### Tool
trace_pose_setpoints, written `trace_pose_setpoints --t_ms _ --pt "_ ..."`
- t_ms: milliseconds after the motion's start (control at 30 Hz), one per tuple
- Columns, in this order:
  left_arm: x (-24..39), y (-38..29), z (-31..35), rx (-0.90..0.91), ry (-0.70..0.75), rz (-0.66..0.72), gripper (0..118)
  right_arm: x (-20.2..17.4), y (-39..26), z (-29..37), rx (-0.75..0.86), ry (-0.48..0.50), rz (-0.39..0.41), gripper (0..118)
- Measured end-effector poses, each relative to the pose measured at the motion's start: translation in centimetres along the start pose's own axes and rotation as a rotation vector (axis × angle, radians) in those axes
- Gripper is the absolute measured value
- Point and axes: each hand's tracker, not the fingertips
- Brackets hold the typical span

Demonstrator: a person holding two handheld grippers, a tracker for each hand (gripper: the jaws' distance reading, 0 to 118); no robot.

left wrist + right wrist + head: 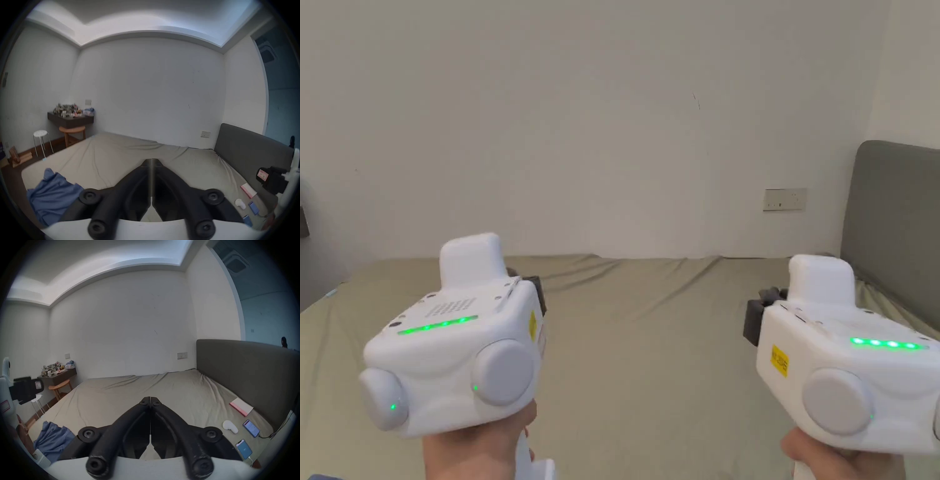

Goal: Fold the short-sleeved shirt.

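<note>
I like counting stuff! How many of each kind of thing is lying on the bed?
Shirt: 1
Phones: 2
Book: 1
White gadget: 1
Total: 5

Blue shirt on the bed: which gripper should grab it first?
Probably the left gripper. The crumpled blue shirt lies on the bed's left side, nearer it. The right gripper is toward the headboard. Both are shut, holding nothing.
</note>
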Motion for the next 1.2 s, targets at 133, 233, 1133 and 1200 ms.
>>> trace_pose_setpoints --t_ms 133,233,1133,1200 --pt "-2.7 -1.0 -1.6 -0.061 -0.051 0.055 0 0.0 -1.3 -1.1 -0.054 -0.005 0.059 0" --pt "-6.8 -2.7 -1.6 -0.141 -0.021 0.035 0 0.3 -3.5 -1.4 -0.125 0.05 0.04 0" --pt "-37.0 -25.4 -10.7 -0.943 0.426 -0.215 105 -4.9 -22.0 -5.6 -0.714 0.143 0.161 0" --pt "-37.4 -24.4 -10.3 -0.897 0.443 -0.208 42 -4.5 -22.1 -5.3 -0.719 0.148 0.172 0"
